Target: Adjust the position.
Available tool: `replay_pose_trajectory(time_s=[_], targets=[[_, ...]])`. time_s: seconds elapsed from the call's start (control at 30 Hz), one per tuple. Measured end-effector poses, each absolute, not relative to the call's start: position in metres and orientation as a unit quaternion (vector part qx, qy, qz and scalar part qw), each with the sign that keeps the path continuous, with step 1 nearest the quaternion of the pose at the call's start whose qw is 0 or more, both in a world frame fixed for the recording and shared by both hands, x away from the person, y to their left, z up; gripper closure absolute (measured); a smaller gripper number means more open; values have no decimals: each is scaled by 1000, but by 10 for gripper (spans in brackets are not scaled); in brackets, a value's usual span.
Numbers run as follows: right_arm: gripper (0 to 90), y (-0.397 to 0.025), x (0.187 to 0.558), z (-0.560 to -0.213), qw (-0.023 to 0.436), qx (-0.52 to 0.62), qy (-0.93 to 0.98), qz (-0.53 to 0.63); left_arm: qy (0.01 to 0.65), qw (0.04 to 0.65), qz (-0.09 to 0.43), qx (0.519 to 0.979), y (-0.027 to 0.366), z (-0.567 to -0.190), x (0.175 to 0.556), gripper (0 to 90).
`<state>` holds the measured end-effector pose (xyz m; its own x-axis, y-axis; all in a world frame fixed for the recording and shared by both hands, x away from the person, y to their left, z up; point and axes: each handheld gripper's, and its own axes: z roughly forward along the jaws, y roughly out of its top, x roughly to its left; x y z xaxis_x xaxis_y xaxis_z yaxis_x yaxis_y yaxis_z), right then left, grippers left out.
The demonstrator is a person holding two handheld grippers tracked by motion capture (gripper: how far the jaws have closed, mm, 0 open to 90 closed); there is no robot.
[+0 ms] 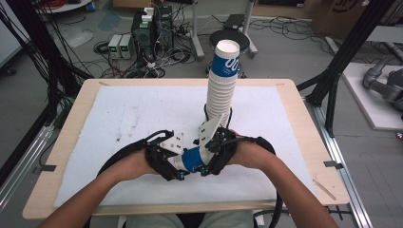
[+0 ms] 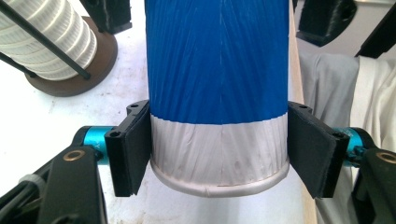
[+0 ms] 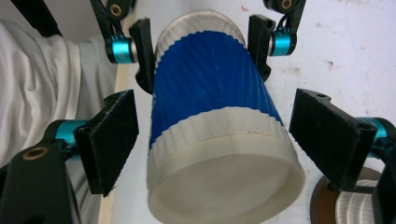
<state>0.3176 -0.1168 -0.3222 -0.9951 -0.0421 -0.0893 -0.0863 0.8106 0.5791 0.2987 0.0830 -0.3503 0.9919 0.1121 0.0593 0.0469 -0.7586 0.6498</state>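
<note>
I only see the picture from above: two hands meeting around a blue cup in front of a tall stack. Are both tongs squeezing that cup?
Observer: The left tongs are. In the left gripper view both pads press the white band of the cup.
Operator: And the other pair?
Observer: The right tongs sit around the cup with their jaws apart, and a gap shows beside one pad.
Operator: What keeps the stack standing?
Observer: The stack sits on a round dark base, with thin black rods running up beside it.
</note>
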Motion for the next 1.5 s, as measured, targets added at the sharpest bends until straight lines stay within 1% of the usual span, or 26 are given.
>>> replay_pose_trajectory(time_s=[0.07,0.13,0.23,0.27,0.43,0.6,0.7,0.83,1.03,1.23,1.43,1.5], targets=[[170,-116,318,-324,33,-34,954,297,40,343,45,938,82,-350,298,287],[239,-115,317,-326,32,-39,956,290,40,341,44,938,81,-350,298,287],[265,-113,317,-327,32,-46,957,283,41,337,44,939,81,-351,298,287],[288,-113,316,-328,31,-46,958,280,39,335,44,940,80,-351,298,287],[302,-112,316,-331,25,-52,962,268,37,330,40,942,78,-353,297,286],[305,-115,315,-332,21,-52,962,268,29,344,31,938,79,-355,298,267],[303,-119,314,-333,13,-48,960,277,26,373,18,927,83,-357,298,247],[301,-126,314,-331,12,-46,956,291,37,413,12,910,90,-358,301,192],[300,-143,315,-334,9,-24,946,322,51,467,19,882,107,-363,300,192],[299,-158,316,-341,12,-6,932,363,75,534,31,842,121,-374,296,185],[299,-174,316,-352,10,16,907,421,96,594,41,798,128,-387,292,166],[299,-178,316,-356,11,20,899,438,100,602,40,791,128,-389,292,163]])
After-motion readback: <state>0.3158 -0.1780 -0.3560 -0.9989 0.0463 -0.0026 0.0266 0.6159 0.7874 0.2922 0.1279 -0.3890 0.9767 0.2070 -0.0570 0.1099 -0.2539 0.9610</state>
